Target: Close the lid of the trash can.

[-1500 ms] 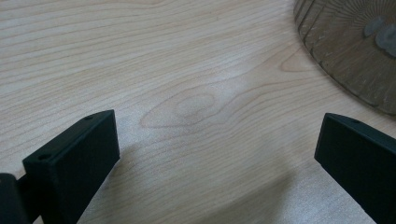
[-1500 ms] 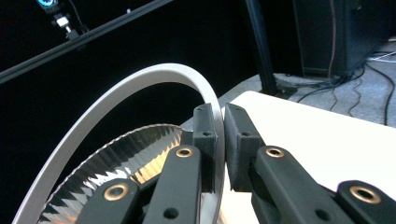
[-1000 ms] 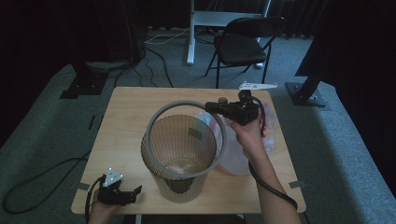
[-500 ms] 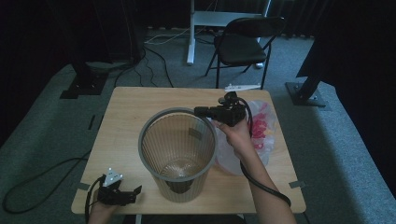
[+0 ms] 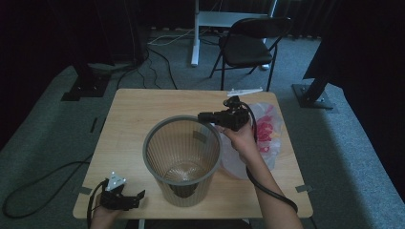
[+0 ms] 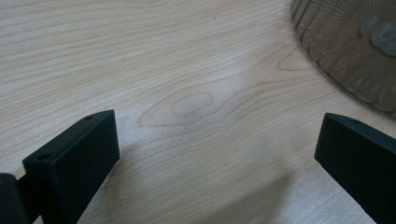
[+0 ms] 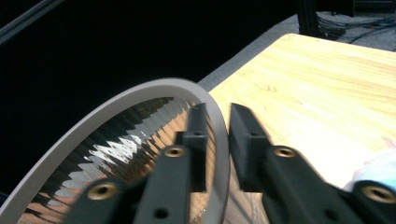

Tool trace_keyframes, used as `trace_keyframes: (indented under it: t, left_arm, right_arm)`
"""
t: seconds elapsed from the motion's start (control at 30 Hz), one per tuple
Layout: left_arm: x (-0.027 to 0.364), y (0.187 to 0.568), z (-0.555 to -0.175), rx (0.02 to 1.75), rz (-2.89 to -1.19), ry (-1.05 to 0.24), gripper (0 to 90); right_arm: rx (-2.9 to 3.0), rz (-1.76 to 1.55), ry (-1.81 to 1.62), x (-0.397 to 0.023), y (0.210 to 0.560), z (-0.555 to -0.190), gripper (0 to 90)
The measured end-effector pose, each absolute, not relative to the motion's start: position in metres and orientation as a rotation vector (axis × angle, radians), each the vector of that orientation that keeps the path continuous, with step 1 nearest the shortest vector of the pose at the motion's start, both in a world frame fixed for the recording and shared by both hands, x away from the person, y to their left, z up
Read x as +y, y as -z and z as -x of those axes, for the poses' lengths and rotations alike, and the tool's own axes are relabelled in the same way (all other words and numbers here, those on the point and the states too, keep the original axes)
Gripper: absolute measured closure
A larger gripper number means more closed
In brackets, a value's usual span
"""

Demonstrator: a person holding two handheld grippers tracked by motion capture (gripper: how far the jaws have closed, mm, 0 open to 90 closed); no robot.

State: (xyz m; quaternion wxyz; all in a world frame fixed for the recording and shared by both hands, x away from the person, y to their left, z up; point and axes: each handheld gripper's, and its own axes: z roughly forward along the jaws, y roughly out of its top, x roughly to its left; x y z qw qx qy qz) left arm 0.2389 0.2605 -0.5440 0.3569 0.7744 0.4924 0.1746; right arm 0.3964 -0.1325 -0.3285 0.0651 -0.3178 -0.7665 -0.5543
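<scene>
One table (image 5: 143, 124) stands in the room, and on it sits one ribbed wastebasket (image 5: 183, 160) with a grey rim. One thin plastic bag (image 5: 267, 131) with red print lies beside it, and one white strip-like object (image 5: 244, 91) rests at the far edge. Two grippers are present: the left gripper (image 5: 136, 196) and the right gripper (image 5: 203, 116), each held by one hand, so two hands in all. One folding chair (image 5: 248, 45) stands on the carpet beyond the table.

Dim room, grey carpet (image 5: 353, 157), black folding chair (image 5: 248, 45)
</scene>
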Motion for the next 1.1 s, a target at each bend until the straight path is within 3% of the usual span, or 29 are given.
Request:
trace_keyframes:
  t: [0.33, 0.47, 1.1]
  left_arm:
    - [0.260, 0.544, -0.239, 1.271, -2.003, -0.451, 0.0]
    - [0.260, 0.544, -0.239, 1.272, -2.004, -0.452, 0.0]
    - [0.260, 0.545, -0.239, 1.273, -2.004, -0.451, 0.0]
  right_arm:
    - [-2.396, 0.970, 1.695, -0.134, 0.320, -0.388, 25.0]
    - [-2.450, 0.982, 1.677, -0.135, 0.322, -0.386, 15.1]
    - [-2.502, 0.994, 1.731, -0.154, 0.324, -0.363, 15.5]
